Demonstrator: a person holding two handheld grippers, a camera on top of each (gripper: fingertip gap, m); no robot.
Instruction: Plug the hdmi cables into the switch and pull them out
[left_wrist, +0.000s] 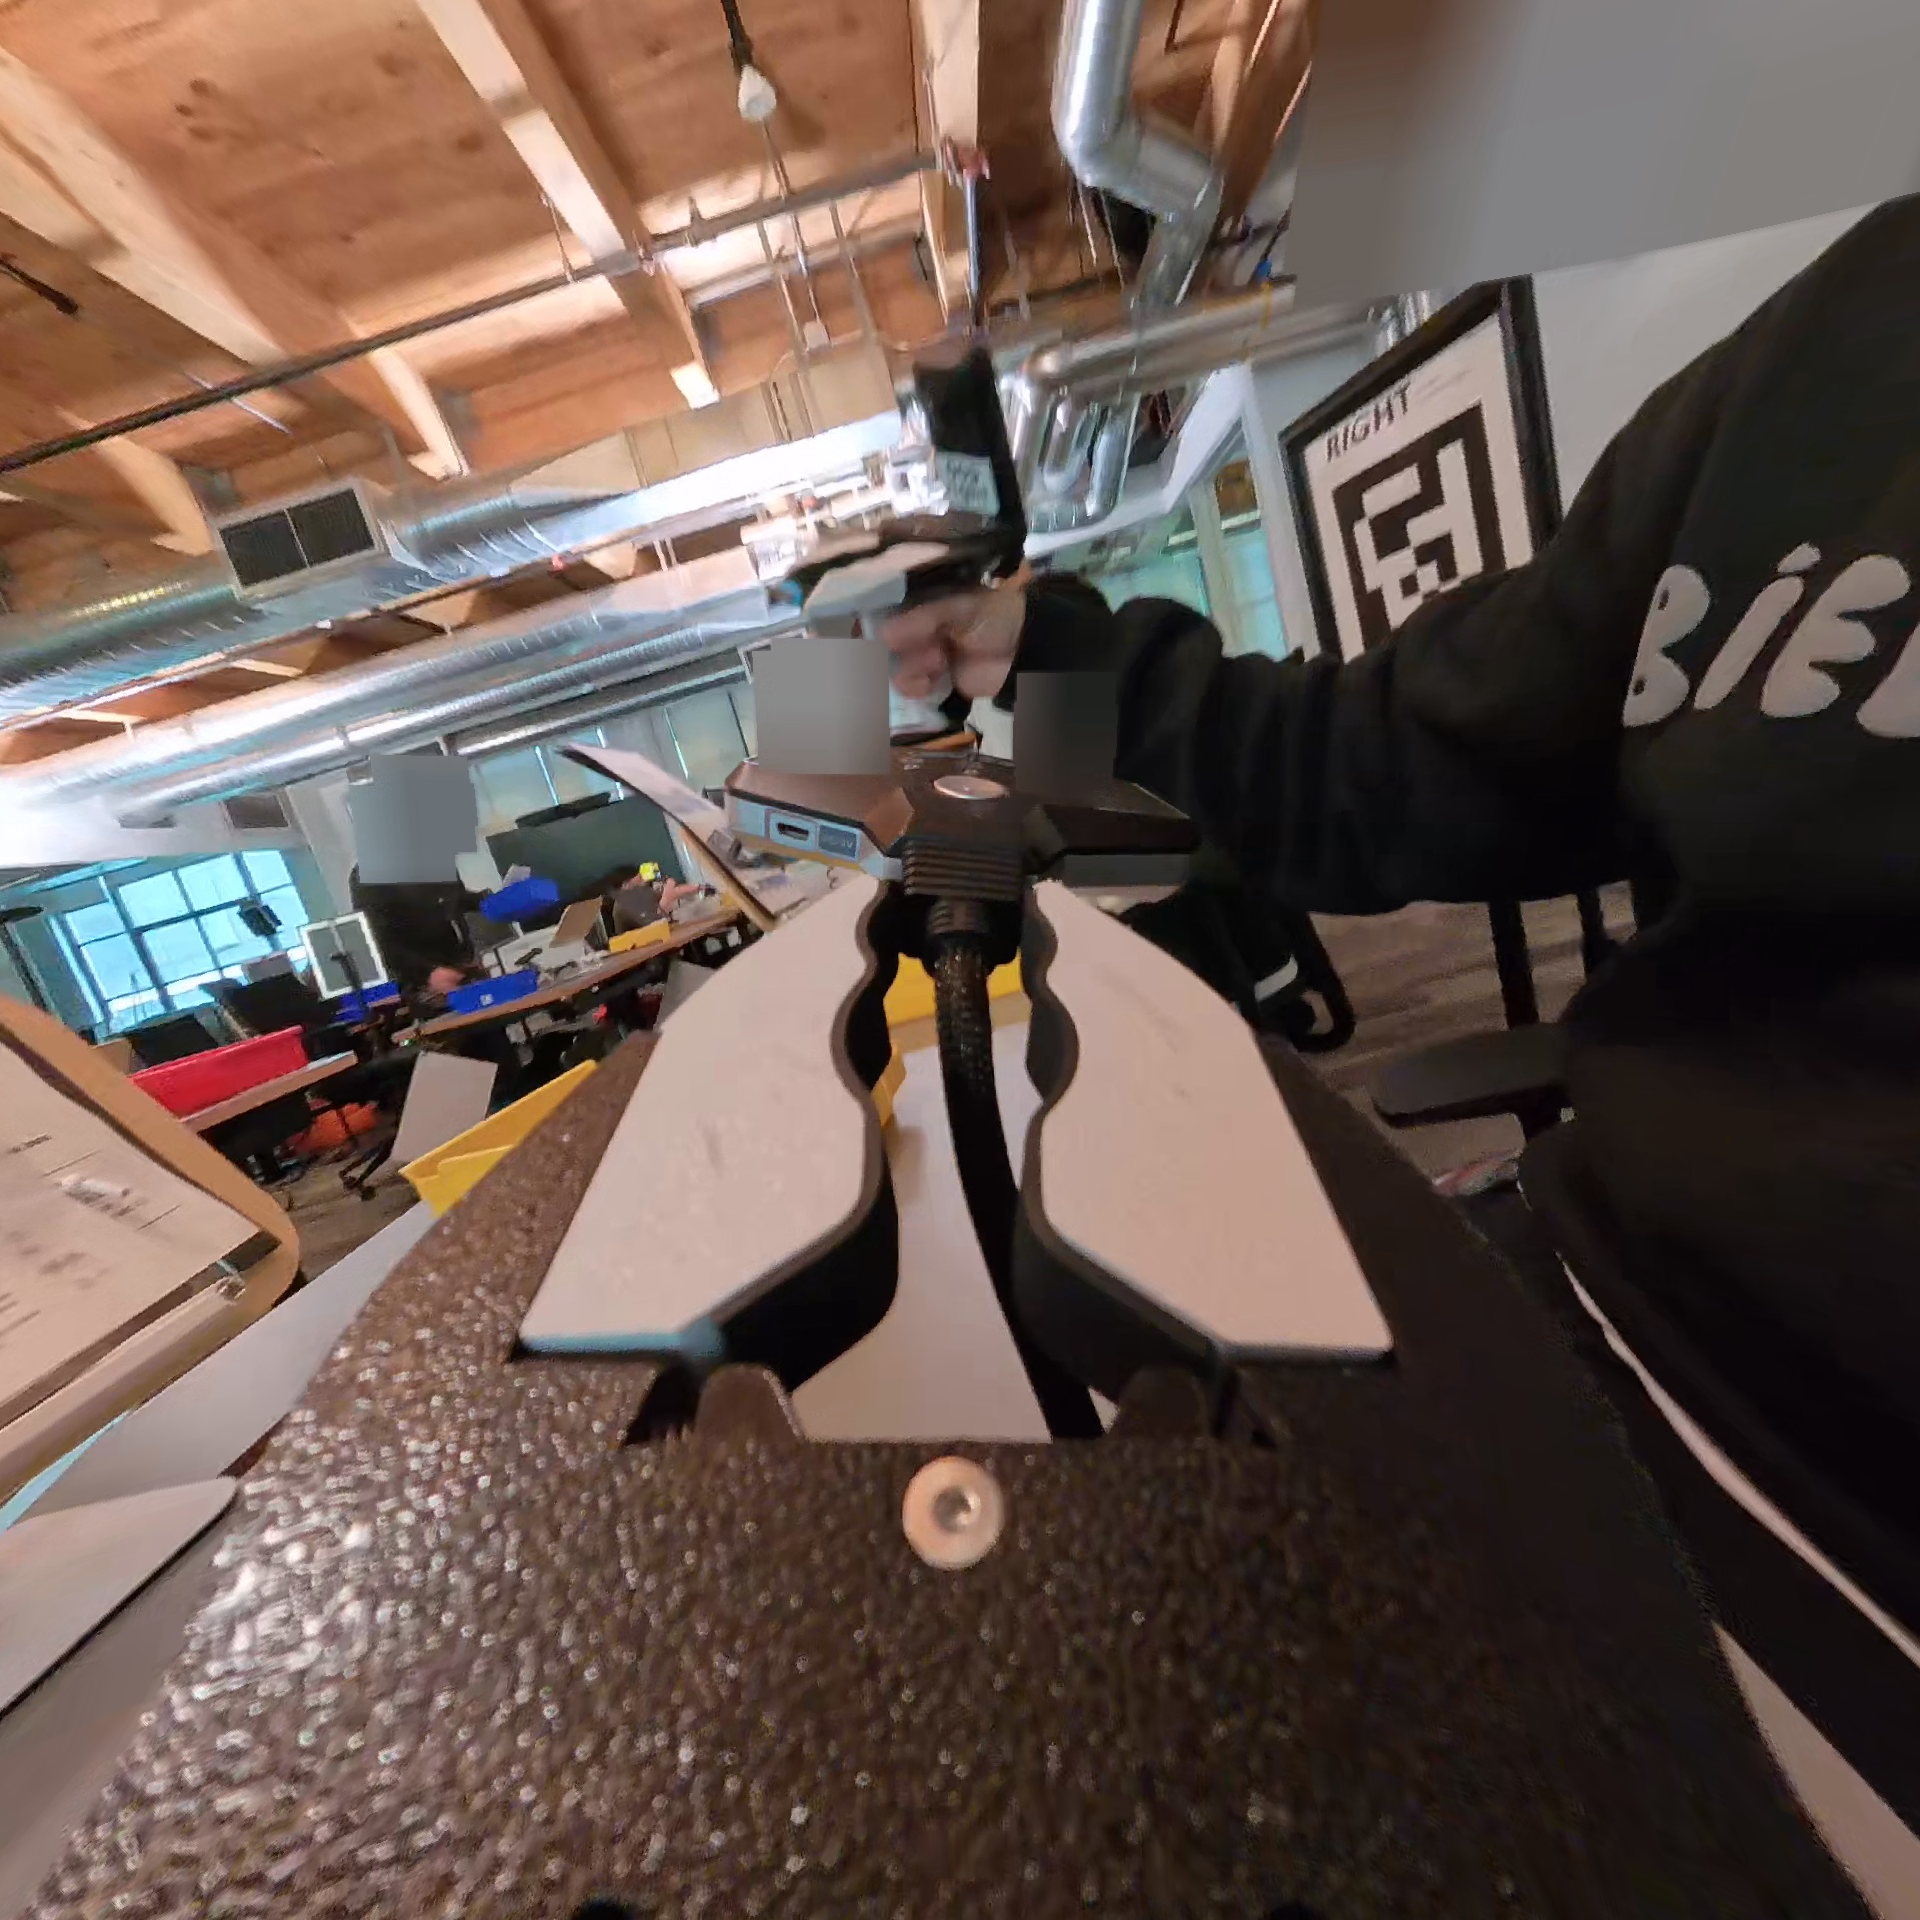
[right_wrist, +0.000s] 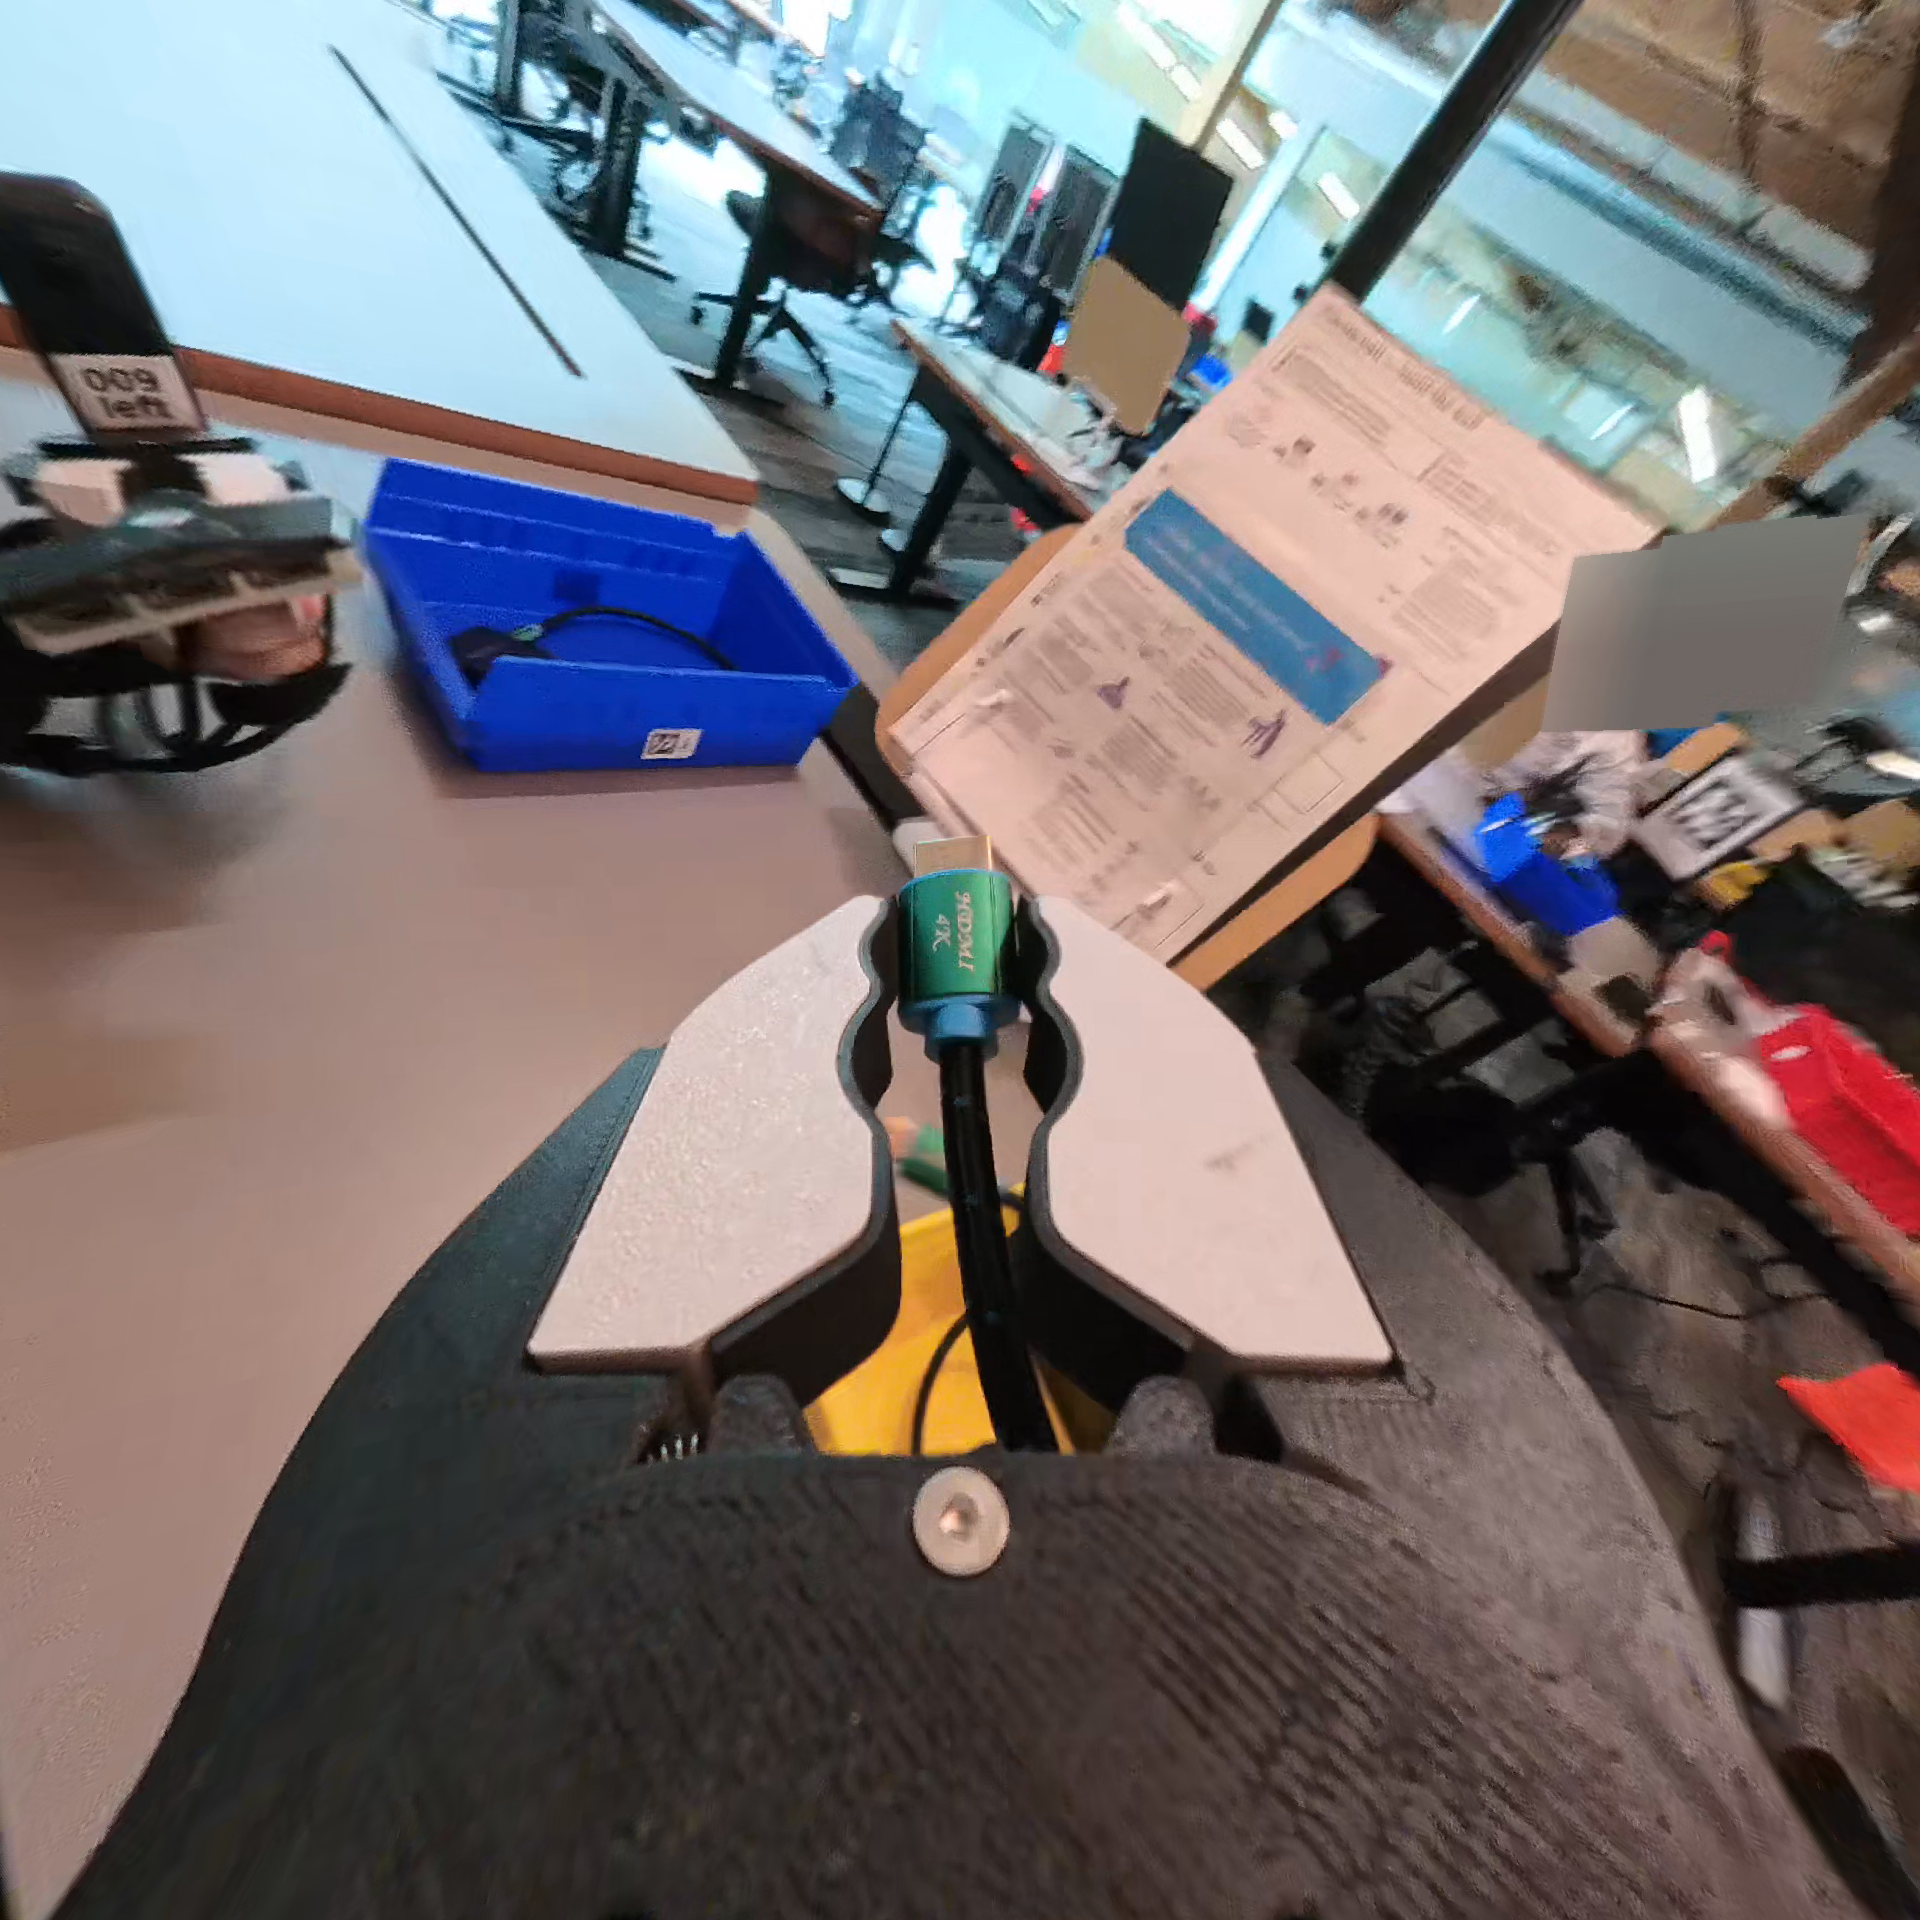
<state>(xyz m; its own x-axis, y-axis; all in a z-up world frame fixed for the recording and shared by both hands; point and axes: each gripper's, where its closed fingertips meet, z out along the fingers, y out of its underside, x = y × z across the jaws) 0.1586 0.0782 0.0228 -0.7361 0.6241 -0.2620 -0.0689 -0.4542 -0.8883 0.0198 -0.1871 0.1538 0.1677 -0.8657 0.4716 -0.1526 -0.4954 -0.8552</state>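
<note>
The pale, smooth surface (right_wrist: 260, 935) fills the left of the right wrist view. A blue rectangular plastic bin (right_wrist: 603, 634) sits on it, with a thin black cable coiled inside. Beside the surface's far edge a printed sheet on a slanted wooden board (right_wrist: 1226, 686) leans up.

The left hand-held gripper (left_wrist: 956, 914), a pebbled dark-brown body with flat grey finger plates edged in wavy black rubber, is raised so that timber ceiling beams and ribbed silver ducts lie behind it. Its fingers (left_wrist: 779, 1039) close on the ribbed black moulded plug (left_wrist: 956, 857) of a braided black cable (left_wrist: 977, 1091), which runs back between the plates. The plug meets a flat, dark metal switch box (left_wrist: 831, 805) with chamfered edges; it looks seated in a port, though the joint itself is hidden. Another open port shows on the box's light side face.

The right hand-held gripper (right_wrist: 956, 956), of rough black printed plastic with the same grey plates, clamps a glossy green metal plug shell with a blue collar (right_wrist: 954, 956). Its bare silver connector tip (right_wrist: 951, 857) points forward in open air, apart from the switch, and its woven black lead (right_wrist: 982, 1247) trails back over a yellow bin (right_wrist: 914, 1382).
</note>
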